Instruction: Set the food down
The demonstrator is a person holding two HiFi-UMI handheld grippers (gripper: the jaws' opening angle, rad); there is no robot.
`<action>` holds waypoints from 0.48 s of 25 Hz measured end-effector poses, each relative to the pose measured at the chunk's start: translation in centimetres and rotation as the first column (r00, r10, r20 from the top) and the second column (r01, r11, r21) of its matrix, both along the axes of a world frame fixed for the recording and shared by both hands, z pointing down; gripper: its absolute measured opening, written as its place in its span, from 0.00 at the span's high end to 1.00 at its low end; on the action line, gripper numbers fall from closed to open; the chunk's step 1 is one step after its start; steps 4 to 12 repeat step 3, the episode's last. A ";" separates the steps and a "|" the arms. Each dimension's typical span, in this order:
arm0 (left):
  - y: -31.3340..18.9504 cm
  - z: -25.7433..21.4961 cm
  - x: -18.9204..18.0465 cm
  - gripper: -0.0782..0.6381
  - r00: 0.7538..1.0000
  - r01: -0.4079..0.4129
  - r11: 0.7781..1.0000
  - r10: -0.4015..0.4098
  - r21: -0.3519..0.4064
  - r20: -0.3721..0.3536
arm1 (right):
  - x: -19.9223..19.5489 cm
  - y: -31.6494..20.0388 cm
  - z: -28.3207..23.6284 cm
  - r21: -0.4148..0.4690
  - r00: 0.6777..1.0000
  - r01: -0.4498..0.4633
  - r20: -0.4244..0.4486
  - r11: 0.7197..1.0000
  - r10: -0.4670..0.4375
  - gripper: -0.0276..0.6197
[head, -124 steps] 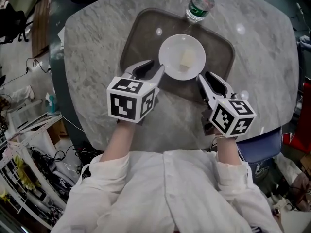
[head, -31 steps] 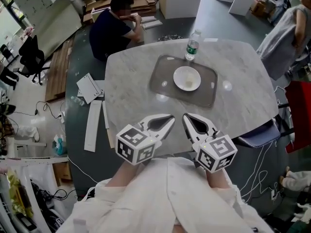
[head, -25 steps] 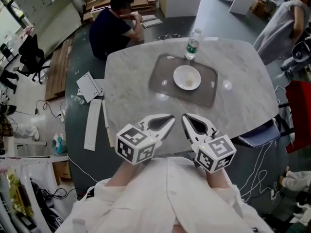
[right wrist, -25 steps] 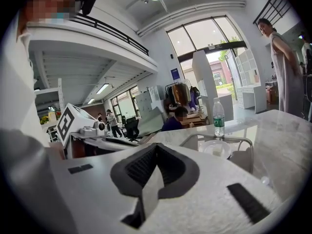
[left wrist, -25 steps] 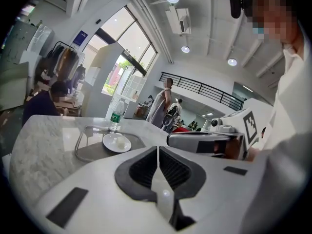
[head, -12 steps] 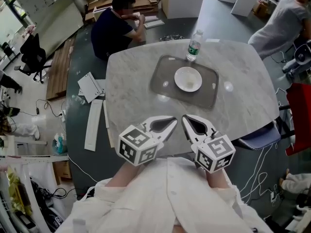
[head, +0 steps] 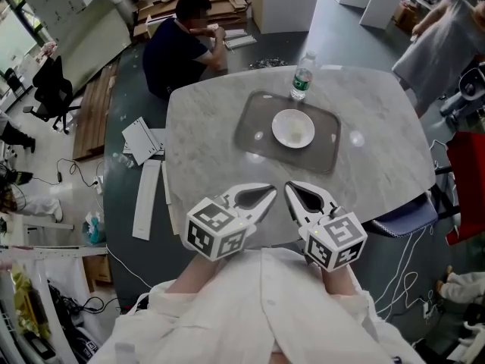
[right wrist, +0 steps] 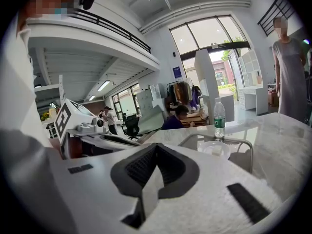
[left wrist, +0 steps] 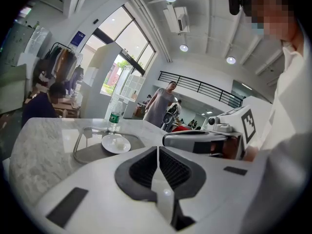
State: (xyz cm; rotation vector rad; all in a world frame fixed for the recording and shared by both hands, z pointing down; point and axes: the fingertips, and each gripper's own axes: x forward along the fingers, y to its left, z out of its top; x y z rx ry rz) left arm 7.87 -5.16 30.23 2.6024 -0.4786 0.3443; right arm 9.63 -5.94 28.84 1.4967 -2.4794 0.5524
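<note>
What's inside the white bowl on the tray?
One small pale piece of food lies in the white bowl, which sits on the dark tray. It is too small to tell what food it is, and the bowl's floor under it is covered.

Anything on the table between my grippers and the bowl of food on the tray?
Nothing visible. Only bare table separates the left gripper and right gripper from the tray with the bowl; the bottle stands beyond it.
</note>
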 end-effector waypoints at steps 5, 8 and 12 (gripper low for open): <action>0.1 0.1 0.1 0.85 1.000 0.002 1.000 -0.002 0.001 0.002 | 0.2 0.2 0.1 -0.003 1.000 0.000 0.003 1.000 0.000 0.95; 0.1 0.1 0.1 0.85 1.000 0.002 1.000 -0.002 0.001 0.002 | 0.2 0.2 0.1 -0.003 1.000 0.000 0.003 1.000 0.000 0.95; 0.1 0.1 0.1 0.85 1.000 0.002 1.000 -0.002 0.001 0.002 | 0.2 0.2 0.1 -0.003 1.000 0.000 0.003 1.000 0.000 0.95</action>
